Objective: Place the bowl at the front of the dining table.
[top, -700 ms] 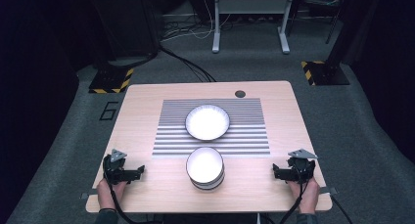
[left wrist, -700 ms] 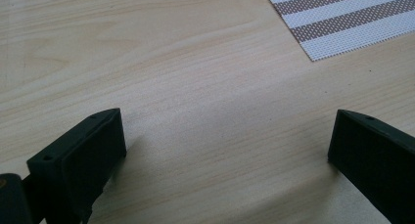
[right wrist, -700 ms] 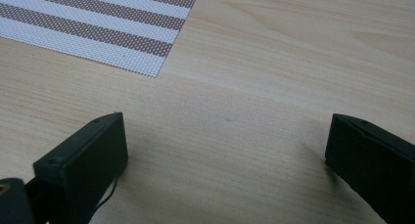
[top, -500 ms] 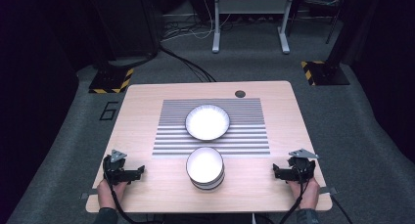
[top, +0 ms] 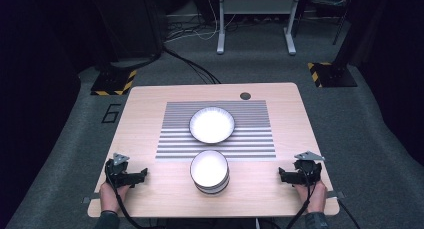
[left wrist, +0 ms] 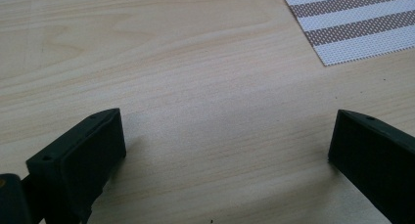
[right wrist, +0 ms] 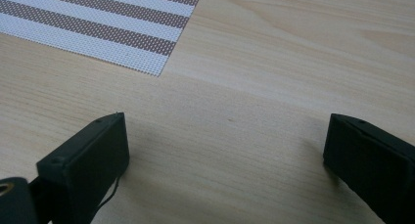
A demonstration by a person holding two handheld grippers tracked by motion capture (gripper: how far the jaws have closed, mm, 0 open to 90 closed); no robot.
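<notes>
While both grippers rest low near the front corners of the worktop (top: 150, 96), the work in hand looks like handling the white bowls, and nothing is gripped yet. The left gripper (top: 141, 175) sits by the front left corner with its jaws spread wide and only bare wood between them; the right gripper (top: 282, 176) mirrors it by the front right corner, equally wide and empty. That even, open stance probably serves as a ready pose, each tool pointing inward at the middle. The stack of bowls (top: 210, 171) stands between them near the front edge, just off the front edge of the striped mat (top: 175, 139), well apart from either gripper. A single bowl (top: 212, 124) sits on the mat behind the stack, likely set out as a place setting, so the stack seems kept close for the next pick
</notes>
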